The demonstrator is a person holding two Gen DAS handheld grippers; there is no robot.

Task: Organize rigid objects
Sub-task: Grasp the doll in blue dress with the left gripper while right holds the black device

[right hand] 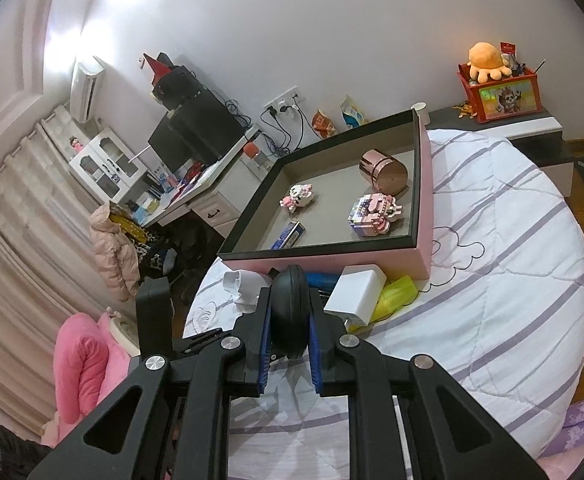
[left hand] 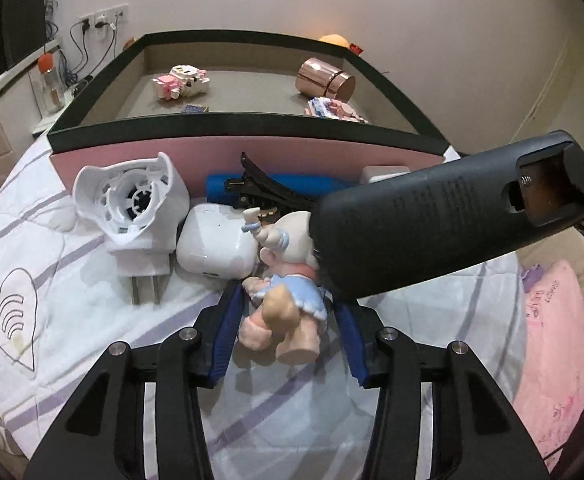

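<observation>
A small figurine [left hand: 283, 312] in a pale blue dress lies on the white striped quilt [left hand: 71, 280]. My left gripper [left hand: 287, 320] is shut on it, one blue pad against each side of its body. My right gripper [right hand: 290, 300] is shut on a long black device [right hand: 289, 312]. In the left wrist view that black device [left hand: 432, 232] reaches in from the right, hangs over the figurine's head and hides part of it. Behind stands the pink box with a dark rim [left hand: 227, 120], holding a pink block toy [left hand: 181, 82], a rose-gold cylinder [left hand: 326, 80] and a block house [left hand: 332, 110].
Against the box's front lie a white plug-in device [left hand: 131, 208], a white rounded case [left hand: 215, 240], a black hair clip [left hand: 267, 192], a blue tube [left hand: 219, 188], a white adapter [right hand: 356, 292] and a yellow item [right hand: 396, 296]. A pink pillow [left hand: 552, 340] lies to the right.
</observation>
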